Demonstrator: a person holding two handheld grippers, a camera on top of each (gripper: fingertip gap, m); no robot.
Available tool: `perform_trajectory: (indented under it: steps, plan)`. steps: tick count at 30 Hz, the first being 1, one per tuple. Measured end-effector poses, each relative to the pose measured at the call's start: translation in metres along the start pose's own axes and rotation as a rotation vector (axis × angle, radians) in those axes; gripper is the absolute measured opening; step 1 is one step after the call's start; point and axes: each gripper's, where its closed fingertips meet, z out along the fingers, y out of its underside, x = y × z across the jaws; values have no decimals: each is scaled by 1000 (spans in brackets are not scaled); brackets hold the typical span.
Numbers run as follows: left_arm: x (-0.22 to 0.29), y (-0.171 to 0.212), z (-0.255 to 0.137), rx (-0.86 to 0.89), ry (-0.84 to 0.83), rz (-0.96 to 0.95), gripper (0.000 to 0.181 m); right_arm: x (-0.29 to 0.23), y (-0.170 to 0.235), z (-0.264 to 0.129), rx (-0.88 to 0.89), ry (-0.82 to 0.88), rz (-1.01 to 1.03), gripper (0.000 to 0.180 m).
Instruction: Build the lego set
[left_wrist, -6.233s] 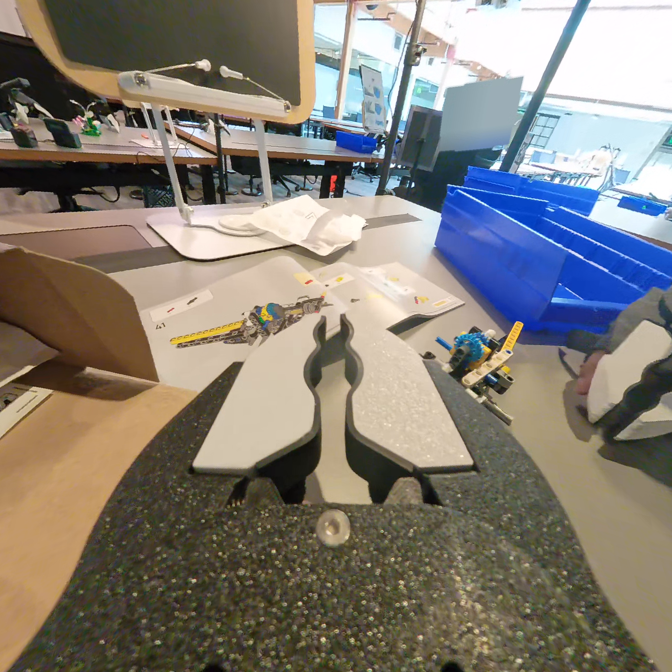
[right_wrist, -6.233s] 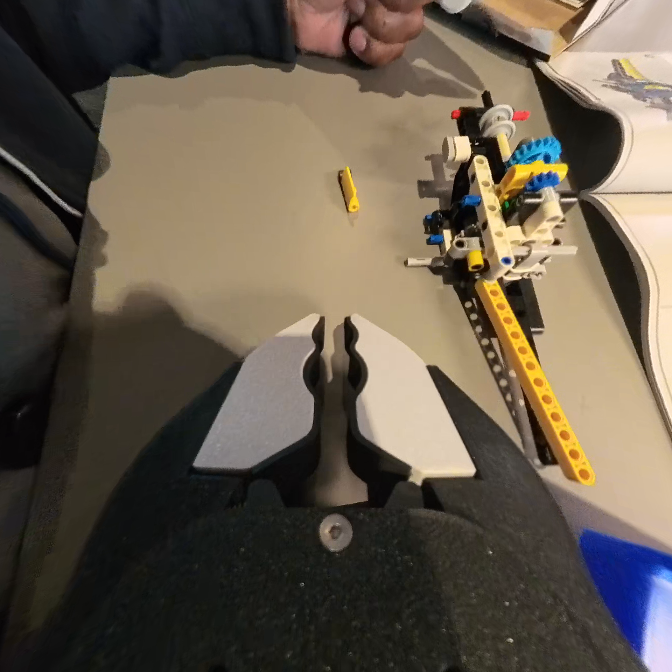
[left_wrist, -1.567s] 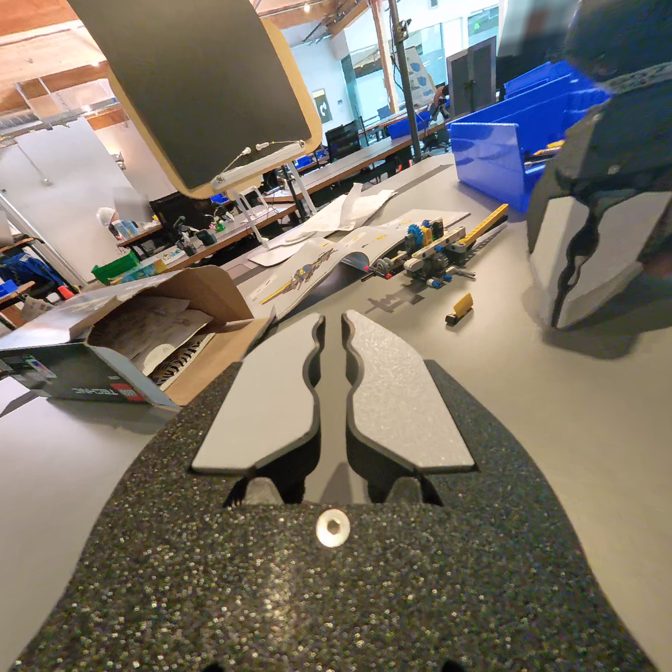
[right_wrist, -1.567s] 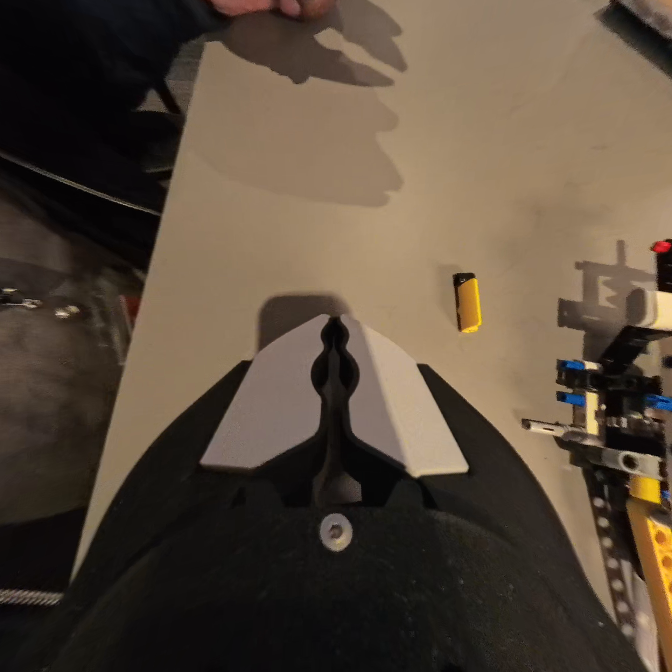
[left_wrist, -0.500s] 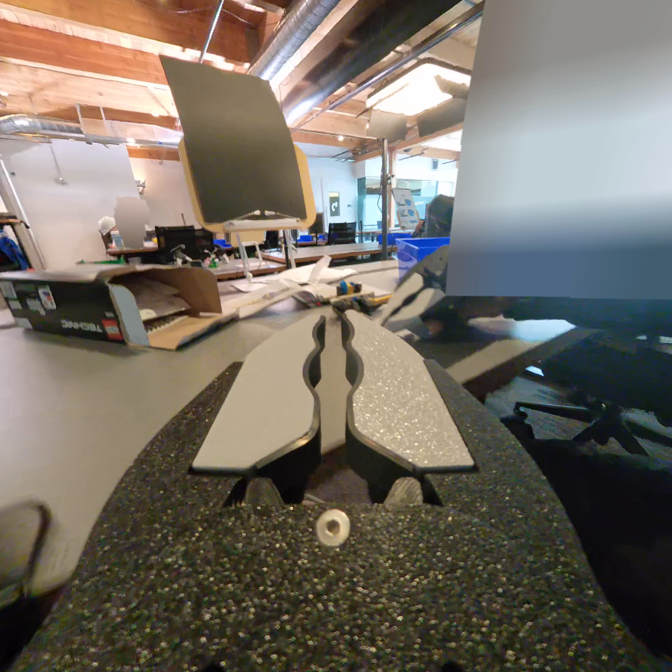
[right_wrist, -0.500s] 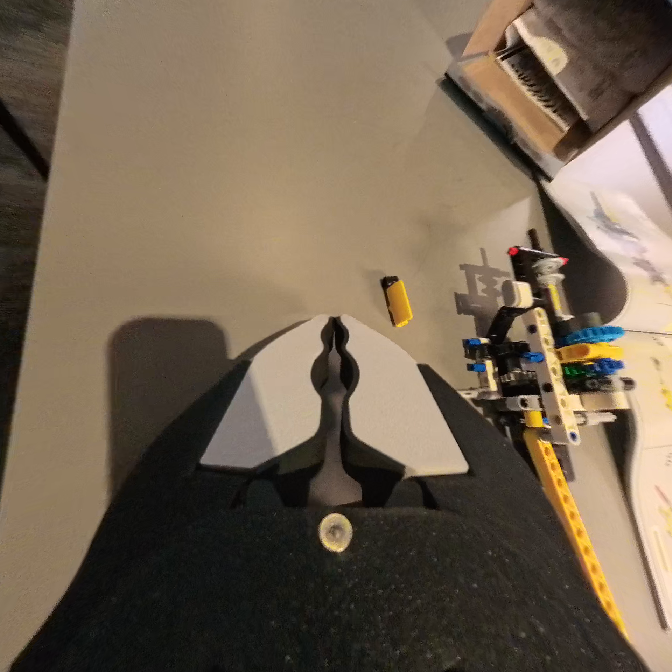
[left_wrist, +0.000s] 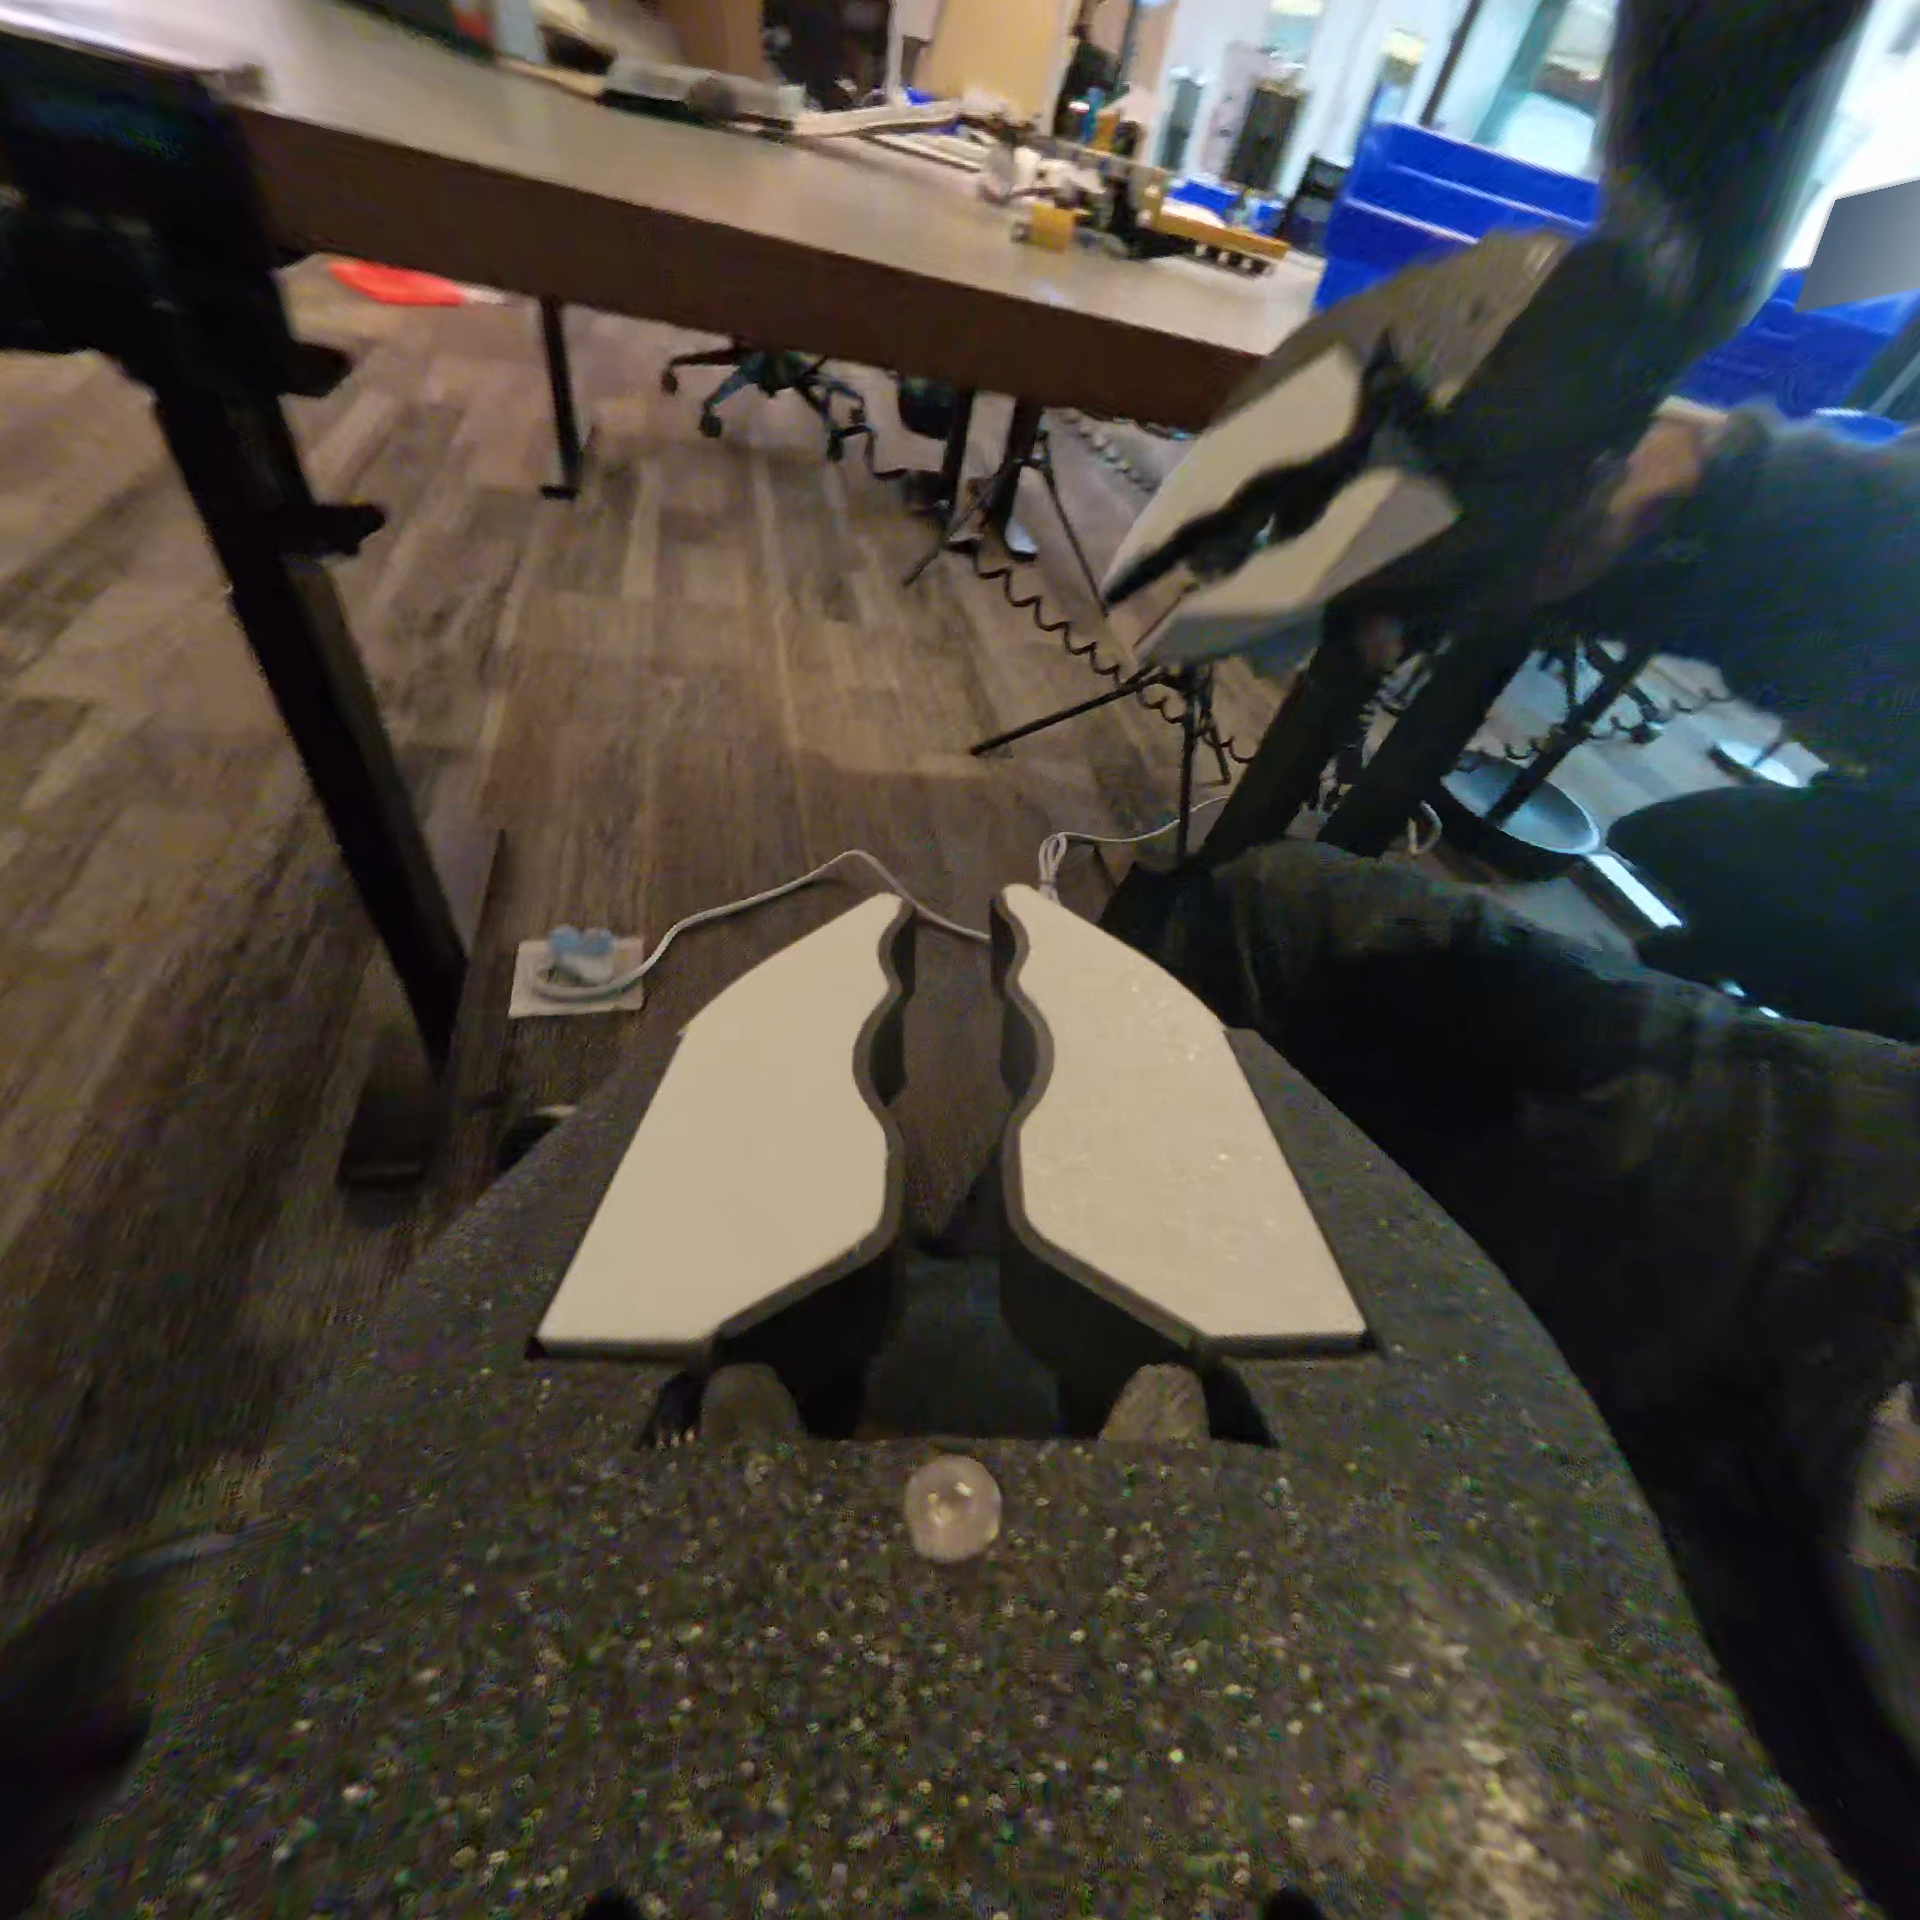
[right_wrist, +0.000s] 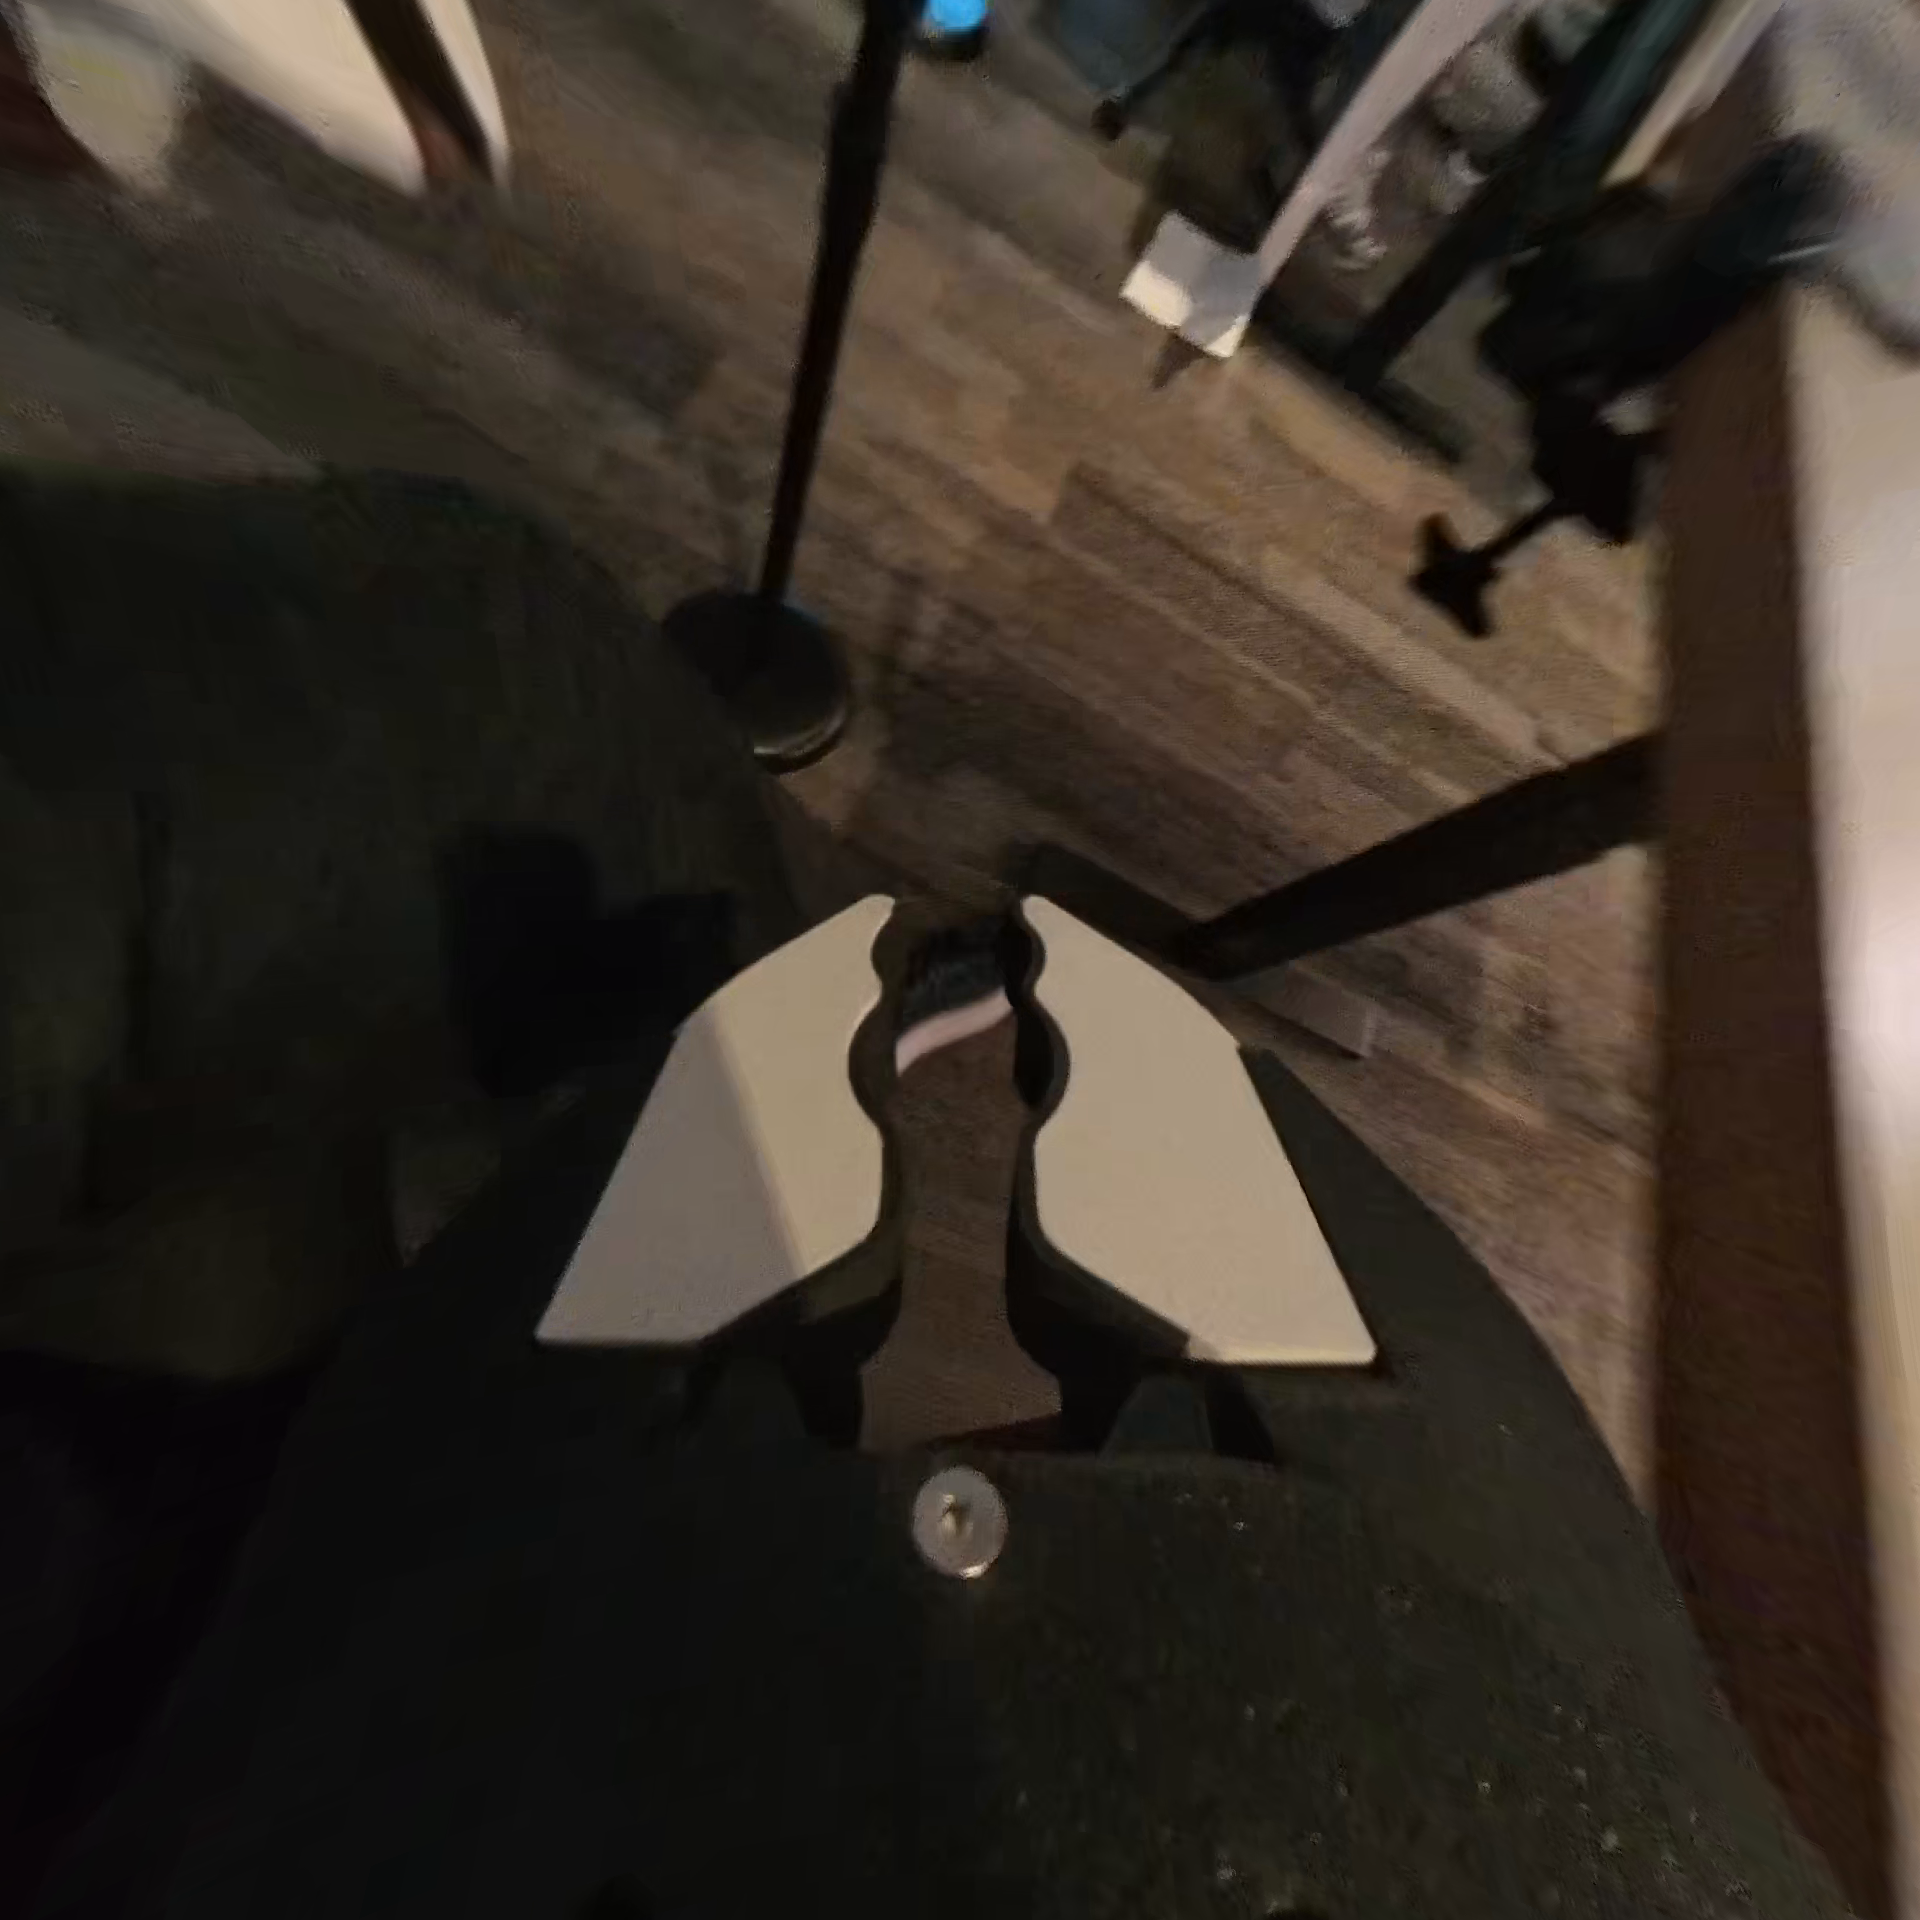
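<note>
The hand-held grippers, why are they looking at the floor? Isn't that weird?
Yes, it is odd. Both cameras point below the table: the left hand-held gripper faces the brown wood-plank floor, and the right hand-held gripper does too. Both are empty, and the blurry pictures show no lego in reach.

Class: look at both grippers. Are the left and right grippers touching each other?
Apart. The left wrist view shows the right gripper up in the air, far beyond the left gripper, with floor visible between them.

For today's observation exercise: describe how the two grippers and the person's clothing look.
Each gripper, left and right, has a black speckled body, one silver screw, and two pale grey flat fingers with wavy black inner edges. The sleeve is dark.
</note>
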Motion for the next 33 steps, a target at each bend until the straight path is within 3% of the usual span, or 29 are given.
perform_trajectory:
  steps: [3, 8, 14, 21, 25, 29, 33]
  plan:
    - [3, 11, -39, 7, -86, -79, 13, -18, 18, 58, -10, -100, 36, 19]
    - [10, 57, -81, 21, -266, -219, 13, 0, 79, 184, -94, -215, 143, 26]
    - [-2, 157, -110, 17, -530, -462, 14, 7, 216, 375, -334, -344, 221, 32]
    - [-47, 242, -143, 16, -765, -732, 14, 26, 369, 563, -575, -230, 376, 32]
    - [-78, 278, -136, -6, -743, -831, 13, 45, 410, 627, -586, -95, 450, 31]
    - [-120, 310, -99, -13, -629, -919, 12, 63, 446, 657, -612, -44, 457, 30]
    - [-166, 282, -47, 109, -489, -1062, 10, 102, 475, 680, -615, 14, 518, 30]
